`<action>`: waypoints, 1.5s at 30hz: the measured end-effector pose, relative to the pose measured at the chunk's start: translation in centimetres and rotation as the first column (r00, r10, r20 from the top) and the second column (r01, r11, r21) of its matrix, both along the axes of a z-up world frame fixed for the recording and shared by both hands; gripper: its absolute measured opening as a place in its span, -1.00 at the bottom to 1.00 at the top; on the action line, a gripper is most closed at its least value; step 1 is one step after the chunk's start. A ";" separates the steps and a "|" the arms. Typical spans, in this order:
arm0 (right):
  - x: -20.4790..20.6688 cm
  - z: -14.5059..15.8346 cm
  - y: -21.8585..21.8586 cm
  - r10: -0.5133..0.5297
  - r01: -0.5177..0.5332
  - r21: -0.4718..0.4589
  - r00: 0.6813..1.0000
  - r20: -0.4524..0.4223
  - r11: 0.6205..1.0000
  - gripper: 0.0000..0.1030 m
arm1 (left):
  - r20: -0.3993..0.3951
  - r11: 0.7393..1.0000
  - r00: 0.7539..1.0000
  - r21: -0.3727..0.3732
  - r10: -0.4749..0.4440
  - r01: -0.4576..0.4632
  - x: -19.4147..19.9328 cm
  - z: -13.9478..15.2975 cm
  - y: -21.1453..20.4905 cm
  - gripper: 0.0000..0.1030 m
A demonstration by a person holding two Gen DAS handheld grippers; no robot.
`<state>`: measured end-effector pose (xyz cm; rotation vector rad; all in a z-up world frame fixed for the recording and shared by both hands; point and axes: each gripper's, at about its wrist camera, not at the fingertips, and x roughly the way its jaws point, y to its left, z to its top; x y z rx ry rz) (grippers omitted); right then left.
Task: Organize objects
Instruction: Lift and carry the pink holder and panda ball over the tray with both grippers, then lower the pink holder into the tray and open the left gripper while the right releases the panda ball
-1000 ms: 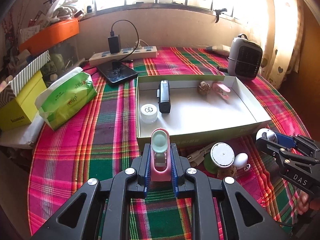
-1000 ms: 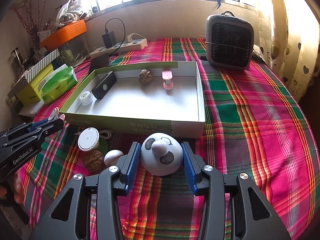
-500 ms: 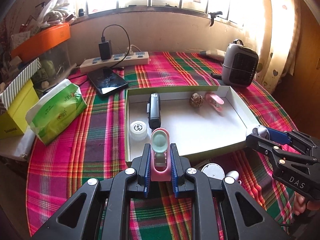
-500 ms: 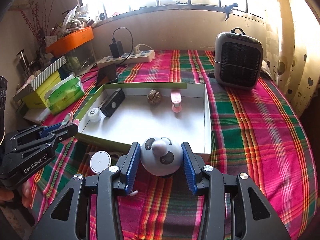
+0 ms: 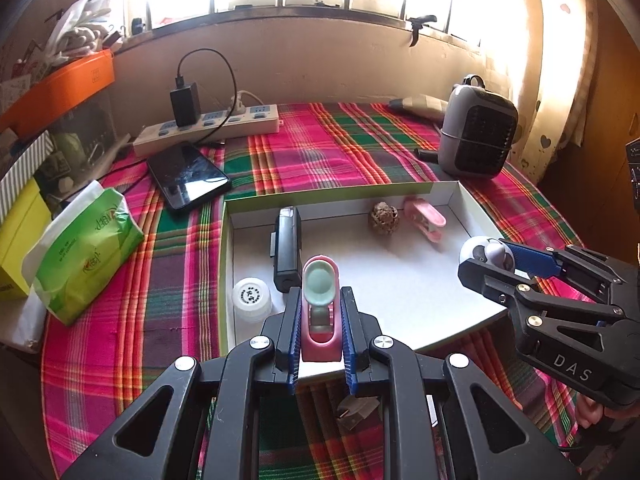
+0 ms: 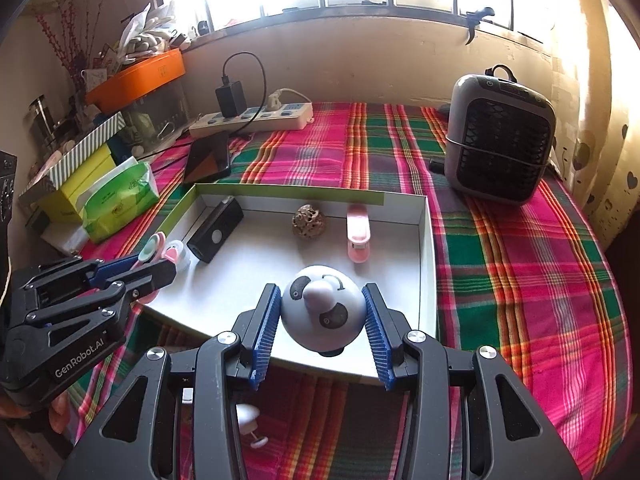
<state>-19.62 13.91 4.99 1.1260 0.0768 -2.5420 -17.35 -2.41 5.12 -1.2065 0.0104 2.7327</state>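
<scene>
Over a desk (image 5: pixel 320 160) draped in red-and-green plaid, both handheld grippers have carried their loads forward across the near wall of the shallow white box (image 5: pixel 440 190), which a second ago lay ahead of them with its front edge in full view. In the wrist views that near wall now sits under the fingers, not beyond them, so each load appears to hang above the box floor rather than the cloth.

The right gripper (image 6: pixel 322 316) pinches a round white panda-faced toy (image 6: pixel 320 308) between its blue pads, over the front right part of the box. The left gripper (image 5: pixel 320 324) has its fingers drawn close on a slim pink clip-like gadget with a pale green pad (image 5: pixel 320 304), near the front left corner. Neither grip has changed.

Already resting inside are a black rectangular device (image 5: pixel 287 252), a brown walnut-like ball (image 5: pixel 383 218), a pink stapler (image 5: pixel 424 220) and a small white jar (image 5: pixel 251 300).

Left on the cloth in front of the box are a small white piece on a stem (image 6: pixel 248 418) and a grey plug (image 5: pixel 356 410), partly hidden behind the fingers.

Judging from this, both loads look ready to be lowered and released, with a few items left to collect.
</scene>
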 end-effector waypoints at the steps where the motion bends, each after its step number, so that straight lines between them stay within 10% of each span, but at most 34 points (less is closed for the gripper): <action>1: -0.2 0.0 -0.1 0.001 -0.001 0.003 1.000 0.001 1.000 -0.16 | 0.001 1.000 1.000 -0.001 -0.002 0.002 -0.2 0.0 0.1 -0.69; 45: -6.2 -3.4 -1.5 0.055 -0.059 0.051 0.996 0.076 0.997 -0.16 | 0.104 0.997 0.994 -0.054 -0.043 0.049 -7.0 -3.6 1.6 -0.69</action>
